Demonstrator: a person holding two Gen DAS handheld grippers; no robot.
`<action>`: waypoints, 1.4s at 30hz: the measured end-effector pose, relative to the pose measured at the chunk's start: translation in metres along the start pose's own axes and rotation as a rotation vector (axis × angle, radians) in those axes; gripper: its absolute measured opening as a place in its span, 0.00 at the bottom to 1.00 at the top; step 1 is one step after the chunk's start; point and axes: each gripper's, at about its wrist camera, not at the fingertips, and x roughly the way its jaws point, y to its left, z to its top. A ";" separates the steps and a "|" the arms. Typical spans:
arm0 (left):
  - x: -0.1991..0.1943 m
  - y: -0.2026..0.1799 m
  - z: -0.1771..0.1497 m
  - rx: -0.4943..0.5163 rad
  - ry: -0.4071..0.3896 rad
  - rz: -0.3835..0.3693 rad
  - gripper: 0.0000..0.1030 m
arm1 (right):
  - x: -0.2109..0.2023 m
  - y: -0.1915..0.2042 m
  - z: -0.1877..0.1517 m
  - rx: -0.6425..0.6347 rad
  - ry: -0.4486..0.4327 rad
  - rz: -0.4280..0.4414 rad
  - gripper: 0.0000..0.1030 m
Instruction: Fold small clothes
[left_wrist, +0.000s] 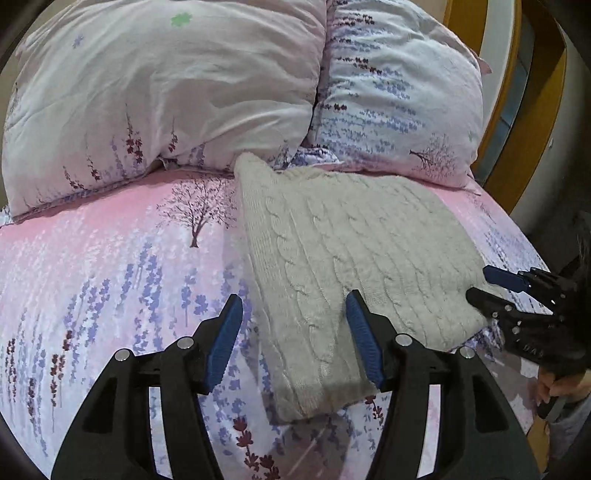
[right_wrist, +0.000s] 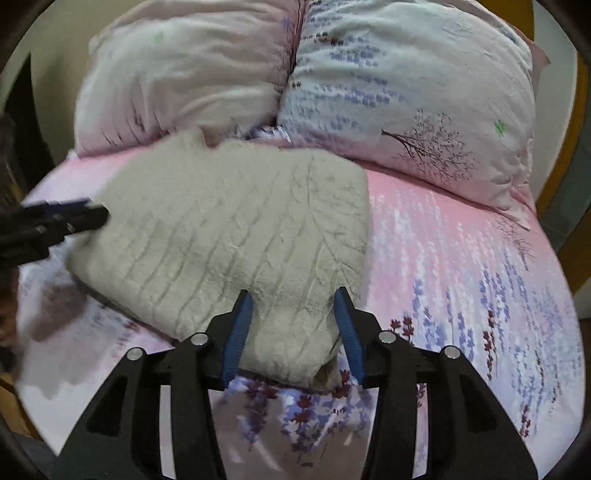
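My left gripper (left_wrist: 293, 306) hangs released over the near corner of the folded grey cable-knit sweater (left_wrist: 351, 258), which lies mid-bed below the pillows (left_wrist: 166, 92). My right gripper (right_wrist: 293, 306) stands parted around its other near corner, pads not pressing.

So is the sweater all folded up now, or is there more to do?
Mostly folded, it looks like. The grey cable-knit sweater lies on the bed sheet as one thick, roughly square bundle below the pillows. Nothing is held: the left gripper and right gripper are both open, pads apart at its near edges. What may be left is another fold or some tidying; no other clothes show.
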 end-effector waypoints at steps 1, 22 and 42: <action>0.004 0.001 -0.001 -0.009 0.005 -0.003 0.63 | 0.000 0.002 -0.002 -0.004 -0.004 -0.015 0.46; -0.037 -0.015 -0.054 0.011 0.063 0.120 0.99 | -0.041 -0.006 -0.042 0.159 0.010 -0.269 0.98; -0.004 -0.025 -0.054 0.004 0.158 0.206 0.99 | -0.007 0.030 -0.047 0.187 0.105 -0.114 0.98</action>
